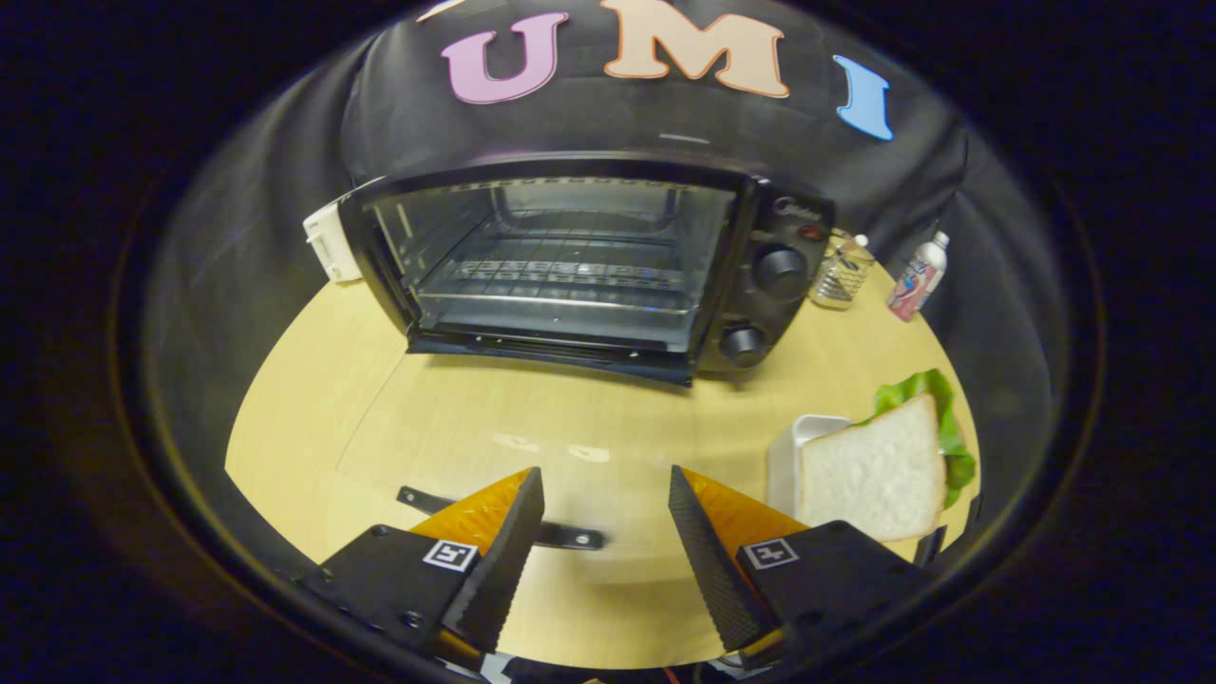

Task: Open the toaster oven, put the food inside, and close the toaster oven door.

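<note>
The black toaster oven [589, 256] stands at the back of the wooden table [313, 380] with its door down. The glass door [494, 418] lies flat toward me, and its black handle [570, 537] sits just below my fingers. Inside, the wire rack [560, 275] is bare. A sandwich [874, 475] of white bread and green lettuce rests on a white dish [793, 456] to the right of my right finger. My gripper [605, 475] is open with nothing between its fingers, hovering over the door's front edge.
Right of the oven stand a clear glass holder [841, 275] and a small white bottle [917, 277]. A white object [331, 242] pokes out behind the oven's left side. Two black knobs [779, 268] sit on the oven's right panel.
</note>
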A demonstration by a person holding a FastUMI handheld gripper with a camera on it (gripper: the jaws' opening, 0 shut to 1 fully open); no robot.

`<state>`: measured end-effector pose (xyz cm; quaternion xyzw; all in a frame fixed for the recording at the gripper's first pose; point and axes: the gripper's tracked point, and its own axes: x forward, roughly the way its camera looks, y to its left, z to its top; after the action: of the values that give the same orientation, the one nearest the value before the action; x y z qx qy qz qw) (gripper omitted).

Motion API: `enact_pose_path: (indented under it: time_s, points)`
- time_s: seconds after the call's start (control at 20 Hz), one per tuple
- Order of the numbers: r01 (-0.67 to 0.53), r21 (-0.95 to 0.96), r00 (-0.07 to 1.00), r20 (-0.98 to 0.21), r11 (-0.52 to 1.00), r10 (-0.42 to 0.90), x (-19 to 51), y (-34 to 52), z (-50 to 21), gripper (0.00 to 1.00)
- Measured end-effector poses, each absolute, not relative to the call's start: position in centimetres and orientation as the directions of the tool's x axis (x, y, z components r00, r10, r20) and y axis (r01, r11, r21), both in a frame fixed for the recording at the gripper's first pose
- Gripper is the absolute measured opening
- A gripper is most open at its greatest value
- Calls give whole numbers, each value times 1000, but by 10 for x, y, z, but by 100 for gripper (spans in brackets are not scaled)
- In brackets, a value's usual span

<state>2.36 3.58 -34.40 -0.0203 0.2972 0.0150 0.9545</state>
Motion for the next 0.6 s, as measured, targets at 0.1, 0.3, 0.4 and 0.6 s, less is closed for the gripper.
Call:
enact_pose_path:
  time_s: [0.1, 0.3, 0.4, 0.6]
  points:
    - [4, -7, 840, -542, 1000, -7, 25, 10, -326, 86]
    - [77, 0, 863, -500, 997, -67, 25, -42, -298, 85]
    - [97, 11, 868, -491, 995, -80, 22, -62, -285, 84]
    - [148, 24, 885, -449, 989, -122, 15, -107, -259, 83]
